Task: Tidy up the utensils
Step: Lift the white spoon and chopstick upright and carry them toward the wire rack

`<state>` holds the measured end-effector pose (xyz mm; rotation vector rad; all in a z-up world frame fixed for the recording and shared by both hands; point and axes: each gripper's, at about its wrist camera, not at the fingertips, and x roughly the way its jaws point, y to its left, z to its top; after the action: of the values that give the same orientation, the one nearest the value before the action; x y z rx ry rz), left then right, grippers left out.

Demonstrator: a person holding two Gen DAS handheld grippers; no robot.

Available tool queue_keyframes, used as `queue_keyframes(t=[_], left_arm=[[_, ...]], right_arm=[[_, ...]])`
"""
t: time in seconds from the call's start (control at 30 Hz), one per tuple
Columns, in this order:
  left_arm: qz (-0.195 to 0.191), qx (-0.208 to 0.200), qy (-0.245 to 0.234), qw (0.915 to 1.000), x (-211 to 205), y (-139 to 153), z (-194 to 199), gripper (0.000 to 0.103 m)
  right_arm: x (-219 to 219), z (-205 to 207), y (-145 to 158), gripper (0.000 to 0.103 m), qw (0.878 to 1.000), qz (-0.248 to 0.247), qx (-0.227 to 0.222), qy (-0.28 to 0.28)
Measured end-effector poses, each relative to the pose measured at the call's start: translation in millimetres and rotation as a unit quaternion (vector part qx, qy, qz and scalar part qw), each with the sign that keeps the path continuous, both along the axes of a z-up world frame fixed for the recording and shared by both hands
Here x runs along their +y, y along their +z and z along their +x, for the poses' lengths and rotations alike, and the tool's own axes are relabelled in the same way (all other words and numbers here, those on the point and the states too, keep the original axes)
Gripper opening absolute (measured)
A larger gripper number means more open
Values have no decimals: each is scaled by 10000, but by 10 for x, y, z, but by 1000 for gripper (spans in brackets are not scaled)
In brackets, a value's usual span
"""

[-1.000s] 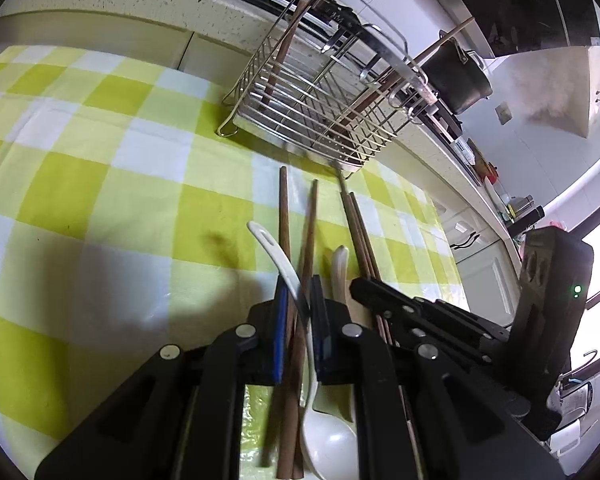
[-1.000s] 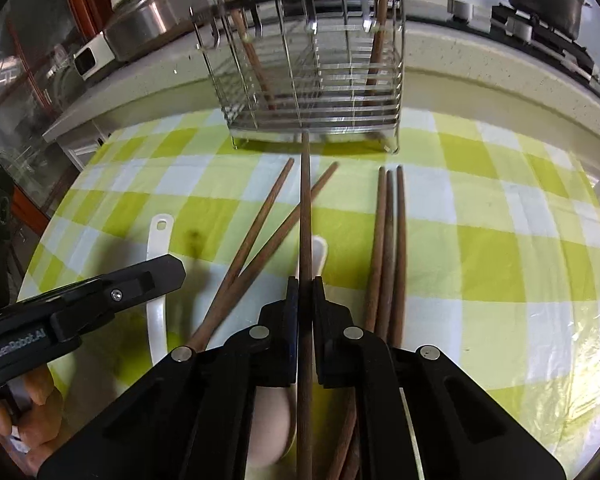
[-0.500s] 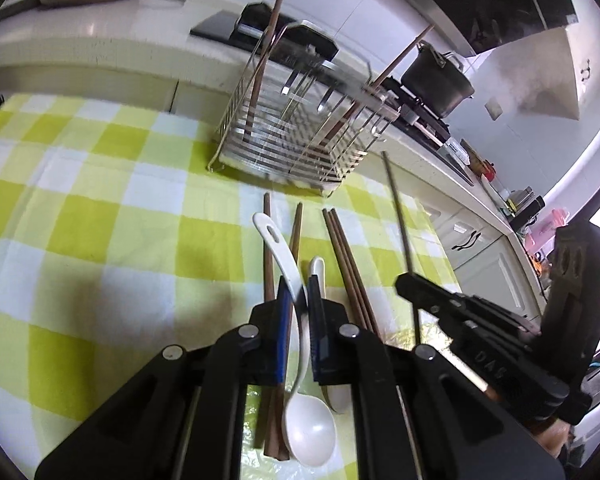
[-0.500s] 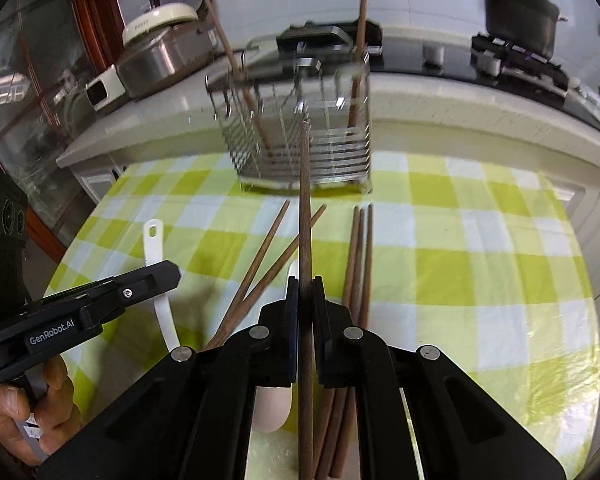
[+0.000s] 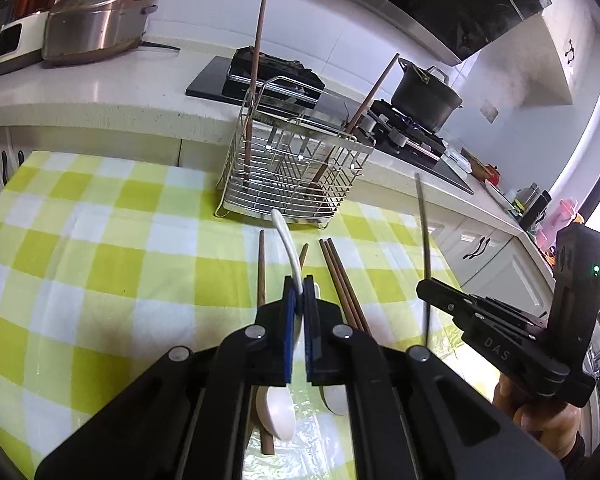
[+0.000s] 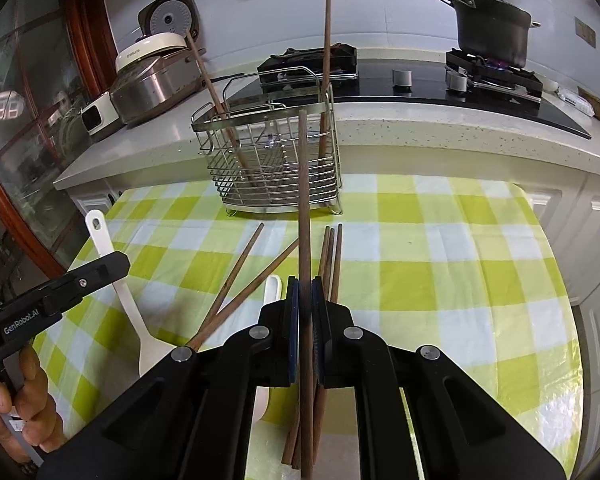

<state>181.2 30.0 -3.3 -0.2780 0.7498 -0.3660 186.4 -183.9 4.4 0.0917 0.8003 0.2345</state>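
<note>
Both grippers have lifted spoon (image 5: 286, 236), chopstick (image 6: 305, 208) higher

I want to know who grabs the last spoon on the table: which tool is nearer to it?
Left. The left tool, shut on a white spoon, hangs right above the spare spoon. The right tool, holding a chopstick, is further to the side.

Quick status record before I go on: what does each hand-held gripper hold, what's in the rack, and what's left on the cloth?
left hand-held gripper: shut on white spoon, lifted off the cloth
right hand-held gripper: shut on one chopstick, pointing toward the rack
wire rack: upright on checked cloth, two chopsticks leaning inside
on cloth: second white spoon, crossed chopstick pair, bundle of three chopsticks
</note>
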Motion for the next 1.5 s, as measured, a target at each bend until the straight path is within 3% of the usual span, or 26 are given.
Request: queue_keyframes(t=[0.33, 0.73, 1.17, 1.5], left_arm=[[37, -136, 2, 9999, -26, 90, -45, 4], [557, -597, 233, 9964, -48, 300, -175, 4], [815, -1328, 347, 9872, -96, 536, -307, 4], [732, -1940, 745, 9754, -66, 764, -334, 4]], right_arm=[[-11, -100, 118, 9, 9998, -91, -199, 2], [-113, -241, 338, 9, 9972, -325, -646, -209], [-80, -276, 437, 9, 9961, -306, -796, -219], [-18, -192, 646, 9, 9932, -312, -1090, -261]])
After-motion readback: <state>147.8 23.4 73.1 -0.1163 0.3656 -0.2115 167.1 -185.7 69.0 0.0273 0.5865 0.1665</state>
